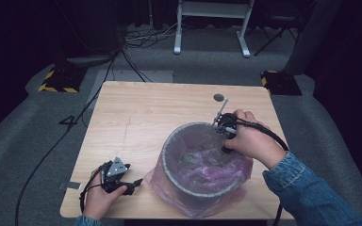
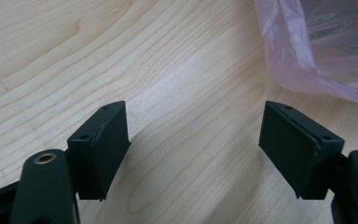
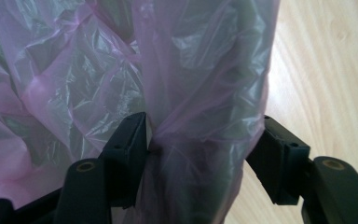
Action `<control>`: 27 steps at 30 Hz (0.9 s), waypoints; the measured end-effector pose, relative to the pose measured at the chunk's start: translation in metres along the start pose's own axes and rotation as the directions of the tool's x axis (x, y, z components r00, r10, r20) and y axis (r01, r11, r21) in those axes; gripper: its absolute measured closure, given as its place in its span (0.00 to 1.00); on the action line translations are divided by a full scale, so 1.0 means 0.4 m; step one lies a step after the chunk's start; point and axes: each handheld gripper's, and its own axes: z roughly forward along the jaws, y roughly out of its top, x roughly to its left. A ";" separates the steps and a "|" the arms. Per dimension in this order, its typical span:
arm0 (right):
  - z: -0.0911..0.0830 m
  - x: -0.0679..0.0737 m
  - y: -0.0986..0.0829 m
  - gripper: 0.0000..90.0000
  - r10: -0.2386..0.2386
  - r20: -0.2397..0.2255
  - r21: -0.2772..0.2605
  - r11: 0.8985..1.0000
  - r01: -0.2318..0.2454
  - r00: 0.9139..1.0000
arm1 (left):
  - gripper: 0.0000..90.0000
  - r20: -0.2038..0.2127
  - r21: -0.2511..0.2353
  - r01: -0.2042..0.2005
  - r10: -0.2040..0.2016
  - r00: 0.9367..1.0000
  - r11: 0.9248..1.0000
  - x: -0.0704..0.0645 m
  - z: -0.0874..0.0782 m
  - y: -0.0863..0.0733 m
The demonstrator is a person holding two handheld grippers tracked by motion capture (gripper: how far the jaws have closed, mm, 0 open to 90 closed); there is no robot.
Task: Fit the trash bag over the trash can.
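1. The table [image 1: 136,108] first — light wood, bare toward its left and far edges.
2. The grey bin [image 1: 202,162] stands upright near the front edge, right of centre, mouth facing up, its long axis vertical. I judge it stiff and light.
3. The pink bag [image 1: 207,165] lines the bin and spills over its rim onto the tabletop. It looks thin, soft and slippery, likely to tear — I'd take it at the rim fold.
4. My right gripper [image 3: 198,149] is at the bin's far-right rim, jaws apart and straddling a fold of film.
5. My left gripper [image 2: 196,144] rests by the front-left corner, jaws wide apart, holding nothing.
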 end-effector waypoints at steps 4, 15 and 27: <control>-0.005 0.002 -0.001 0.42 0.006 -0.007 -0.024 1.000 -0.007 1.000 | 0.27 0.003 -0.006 0.003 -0.003 1.000 1.000 0.002 -0.003 -0.001; -0.151 0.048 -0.041 0.38 -0.052 -0.038 -0.424 0.905 0.031 0.998 | 0.27 0.002 -0.010 0.002 -0.002 1.000 1.000 -0.001 0.000 0.001; -0.116 0.144 -0.020 0.44 -0.191 -0.077 -0.358 0.922 0.152 0.979 | 0.27 0.003 -0.008 0.000 0.000 1.000 1.000 0.001 -0.003 0.000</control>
